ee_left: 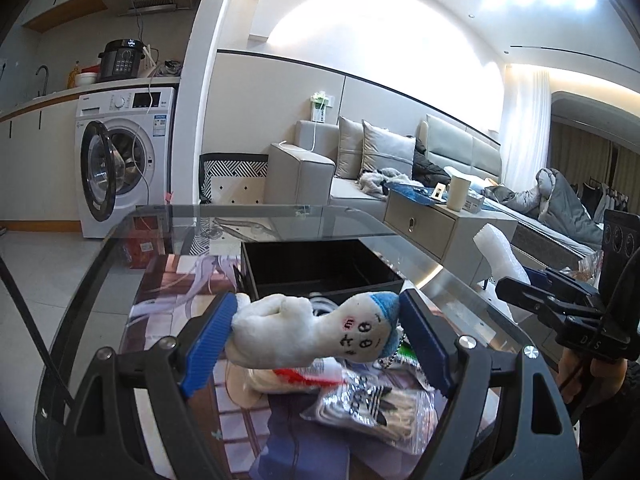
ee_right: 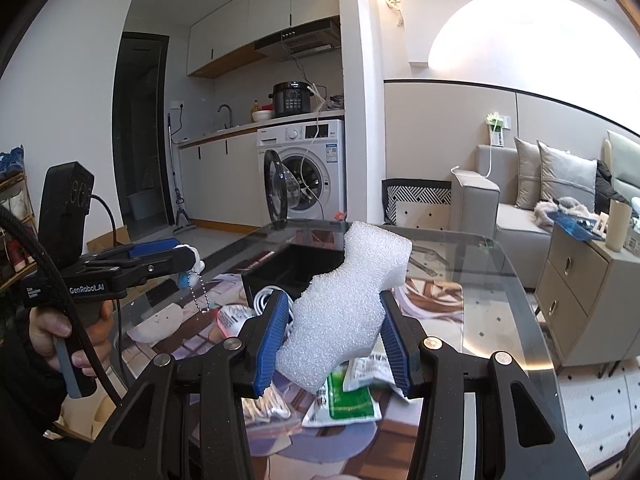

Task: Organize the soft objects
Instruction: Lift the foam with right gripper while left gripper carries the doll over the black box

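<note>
My left gripper (ee_left: 316,328) is shut on a white plush toy (ee_left: 296,332) with a blue cap and a drawn face, held above the glass table; a bead chain hangs from it. My right gripper (ee_right: 334,334) is shut on a white foam block (ee_right: 344,304), also lifted above the table. An open black box (ee_left: 320,266) stands on the table just beyond both grippers and also shows in the right wrist view (ee_right: 296,264). The left gripper appears in the right wrist view (ee_right: 176,254) at the left; the right gripper appears in the left wrist view (ee_left: 516,292) at the right.
On the printed mat (ee_left: 168,280) under the grippers lie plastic bags (ee_left: 368,404), a green and white packet (ee_right: 348,400), a white cable coil (ee_right: 266,298) and a flat white plush (ee_right: 160,326). The glass table edge (ee_left: 280,210) is beyond the box. A washing machine (ee_left: 120,168) and sofa (ee_left: 320,168) stand behind.
</note>
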A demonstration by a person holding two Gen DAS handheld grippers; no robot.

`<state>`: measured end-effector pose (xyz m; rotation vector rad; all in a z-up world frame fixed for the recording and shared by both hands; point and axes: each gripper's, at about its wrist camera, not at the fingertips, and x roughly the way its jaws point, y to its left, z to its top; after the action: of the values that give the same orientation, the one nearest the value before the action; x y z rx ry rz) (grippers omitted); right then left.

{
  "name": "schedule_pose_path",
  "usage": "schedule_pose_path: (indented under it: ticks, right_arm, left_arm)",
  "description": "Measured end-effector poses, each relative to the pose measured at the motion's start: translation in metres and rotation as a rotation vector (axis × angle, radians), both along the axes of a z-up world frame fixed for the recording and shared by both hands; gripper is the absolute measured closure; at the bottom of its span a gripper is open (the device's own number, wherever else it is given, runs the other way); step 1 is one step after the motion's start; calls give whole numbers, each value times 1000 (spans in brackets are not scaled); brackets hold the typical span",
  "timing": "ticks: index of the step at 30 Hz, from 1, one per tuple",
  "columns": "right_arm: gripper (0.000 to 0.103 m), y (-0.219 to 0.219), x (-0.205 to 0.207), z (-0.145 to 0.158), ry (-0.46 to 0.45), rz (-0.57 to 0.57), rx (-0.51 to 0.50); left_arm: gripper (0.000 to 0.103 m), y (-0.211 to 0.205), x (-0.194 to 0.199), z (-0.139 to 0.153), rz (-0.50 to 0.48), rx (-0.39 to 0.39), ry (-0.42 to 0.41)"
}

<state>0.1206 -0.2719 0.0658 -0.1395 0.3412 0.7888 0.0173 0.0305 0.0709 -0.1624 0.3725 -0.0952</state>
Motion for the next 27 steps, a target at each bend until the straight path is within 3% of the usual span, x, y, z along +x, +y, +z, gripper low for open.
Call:
schedule_pose_path:
  ticks: [27]
  right_arm:
    - [56,57,88,16,33,113,-6]
  left_arm:
    - [21,9,80,12,35,-11,25]
